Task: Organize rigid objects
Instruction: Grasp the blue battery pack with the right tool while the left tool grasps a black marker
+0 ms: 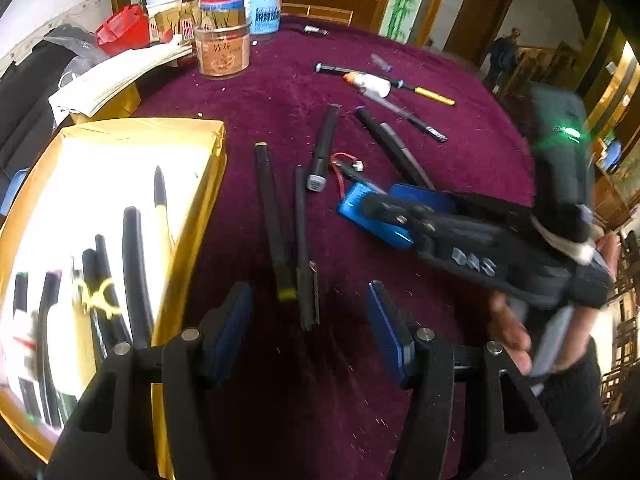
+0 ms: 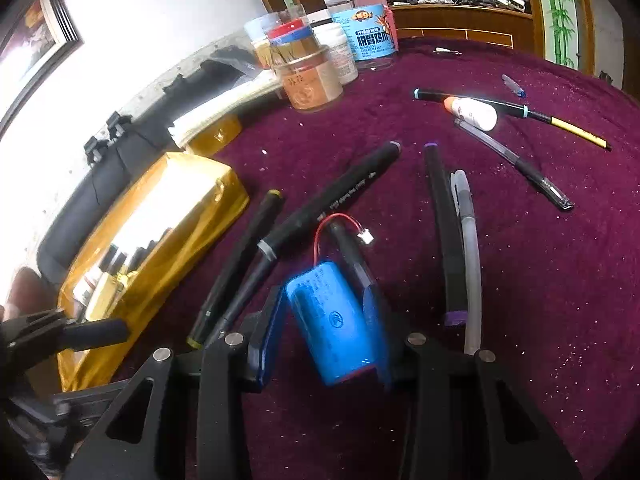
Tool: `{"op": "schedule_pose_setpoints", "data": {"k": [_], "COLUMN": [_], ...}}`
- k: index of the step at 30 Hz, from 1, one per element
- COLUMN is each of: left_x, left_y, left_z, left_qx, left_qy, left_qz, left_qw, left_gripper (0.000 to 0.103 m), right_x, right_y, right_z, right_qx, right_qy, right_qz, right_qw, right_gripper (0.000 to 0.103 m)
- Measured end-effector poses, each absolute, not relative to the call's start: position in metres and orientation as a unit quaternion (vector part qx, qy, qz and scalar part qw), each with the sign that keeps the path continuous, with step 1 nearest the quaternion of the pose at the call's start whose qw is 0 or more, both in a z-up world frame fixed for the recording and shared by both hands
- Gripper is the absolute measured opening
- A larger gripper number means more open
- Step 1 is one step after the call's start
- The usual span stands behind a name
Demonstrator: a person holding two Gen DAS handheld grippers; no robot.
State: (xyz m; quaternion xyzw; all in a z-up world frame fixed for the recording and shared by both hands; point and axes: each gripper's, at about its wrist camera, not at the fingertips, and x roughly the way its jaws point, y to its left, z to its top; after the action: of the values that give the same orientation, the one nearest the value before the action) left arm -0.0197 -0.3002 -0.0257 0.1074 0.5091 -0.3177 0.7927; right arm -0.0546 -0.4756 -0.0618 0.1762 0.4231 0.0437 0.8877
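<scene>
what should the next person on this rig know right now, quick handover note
Left gripper: open, nothing between its fingers, above the purple tablecloth beside the gold box.
Right gripper: around the blue battery pack; both pads look to touch it.
Done: several pens and markers already lie in the gold box.
Left: the battery pack, two black markers in front of the left gripper, plus more pens, markers and a small white bottle scattered on the cloth.
</scene>
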Motion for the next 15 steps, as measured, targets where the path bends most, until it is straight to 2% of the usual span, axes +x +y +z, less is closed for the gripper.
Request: {"op": "schedule_pose_setpoints", "data": {"k": [7,8,9,11,14,15], "left_x": [0.014,0.017,0.021,0.029,0.039,0.041], "left_y": [-0.316,-0.317,-0.319,-0.323,-0.334,-0.336], "left_z": [-0.046,-0.048,-0.051,-0.056,-0.06,-0.06], "left_qx": [0.136,0.137,0.139,0.139,0.145,0.148], "left_qy": [0.542,0.546,0.551,0.561,0.56,0.558], "left_qz": [-0.279,-0.278,-0.279,-0.276,-0.27,-0.265], "left_qw": [0.781,0.779,0.774,0.768,0.77,0.772], "left_gripper": [0.055,0.053,0.046,0.041,0.041,0.038], "right_x": [-0.051,-0.049,-0.049,-0.05,-0.05,-0.05], "right_y": [-0.471,-0.469,-0.468,-0.464,-0.462,-0.462], "right_z": [-0.069,-0.074,-0.073,-0.073,-0.073,-0.073], "right_qx": [0.155,0.149,0.141,0.131,0.127,0.128], "right_qy": [0.451,0.46,0.458,0.46,0.461,0.461], "right_qz": [0.057,0.057,0.057,0.05,0.042,0.043], "right_qw": [0.877,0.873,0.876,0.877,0.877,0.877], "right_gripper": [0.036,0.037,0.036,0.037,0.037,0.037]}}
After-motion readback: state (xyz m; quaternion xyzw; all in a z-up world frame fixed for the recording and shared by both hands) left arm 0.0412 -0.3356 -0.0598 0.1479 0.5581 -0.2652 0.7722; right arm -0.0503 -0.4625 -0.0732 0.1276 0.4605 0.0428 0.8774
